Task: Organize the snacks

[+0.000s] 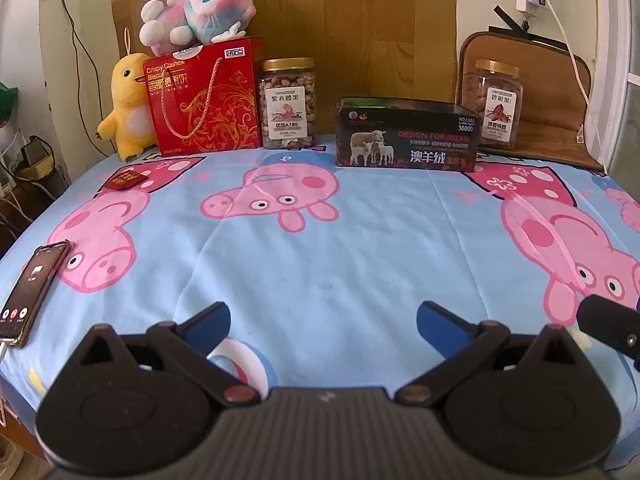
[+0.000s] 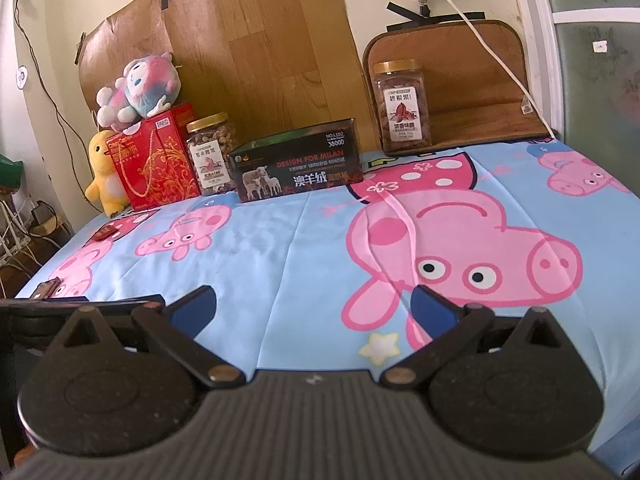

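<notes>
A red biscuit gift box stands at the back left. A clear nut jar with a gold lid stands beside it. A second nut jar stands at the back right on a brown mat. A small red snack packet lies on the cloth at the left. My left gripper is open and empty above the near cloth. My right gripper is open and empty, to the right of the left one.
A black open box with sheep print stands at the back centre. A yellow plush and a pink-blue plush sit at the back left. A phone lies at the left edge. A white cable hangs at the right.
</notes>
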`<state>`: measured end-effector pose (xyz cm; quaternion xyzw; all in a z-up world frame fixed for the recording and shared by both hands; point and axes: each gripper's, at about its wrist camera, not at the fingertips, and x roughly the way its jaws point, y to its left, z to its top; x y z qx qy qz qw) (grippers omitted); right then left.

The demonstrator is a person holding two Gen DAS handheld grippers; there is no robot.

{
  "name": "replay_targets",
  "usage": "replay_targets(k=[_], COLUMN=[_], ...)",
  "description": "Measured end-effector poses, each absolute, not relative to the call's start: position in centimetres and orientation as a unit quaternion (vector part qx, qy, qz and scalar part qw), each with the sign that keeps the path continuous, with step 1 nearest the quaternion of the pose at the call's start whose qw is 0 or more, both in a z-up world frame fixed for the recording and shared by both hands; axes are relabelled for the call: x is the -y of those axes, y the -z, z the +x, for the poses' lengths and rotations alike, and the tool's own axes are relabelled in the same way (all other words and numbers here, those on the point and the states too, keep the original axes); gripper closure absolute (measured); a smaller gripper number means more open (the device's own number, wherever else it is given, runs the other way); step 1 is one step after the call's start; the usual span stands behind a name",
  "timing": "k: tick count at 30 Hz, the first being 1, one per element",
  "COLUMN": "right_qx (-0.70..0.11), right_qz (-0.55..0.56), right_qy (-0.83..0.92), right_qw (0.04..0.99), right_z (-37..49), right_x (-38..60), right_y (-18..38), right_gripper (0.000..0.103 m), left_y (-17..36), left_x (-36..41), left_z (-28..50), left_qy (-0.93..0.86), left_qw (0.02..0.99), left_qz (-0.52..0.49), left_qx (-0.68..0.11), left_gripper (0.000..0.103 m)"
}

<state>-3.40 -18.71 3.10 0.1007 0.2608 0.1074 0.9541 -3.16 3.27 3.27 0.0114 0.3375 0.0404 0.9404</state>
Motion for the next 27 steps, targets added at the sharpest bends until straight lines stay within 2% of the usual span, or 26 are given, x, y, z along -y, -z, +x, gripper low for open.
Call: replay_targets(k=[27], right_qx=[-0.264], right_qz=[0.107], right_qy=[-0.116], right_qw=[0.952], right_z=[-3.27], right_x=[18.76], right_y=[-3.20], right_gripper=[0.000], left_y=[-3.10], left_x=[-3.14], left_z=[-3.06], left_qy=[-0.036], left_qw=[0.939], left_qz=[0.021], left_qx=[-0.340], left_gripper=[0.000])
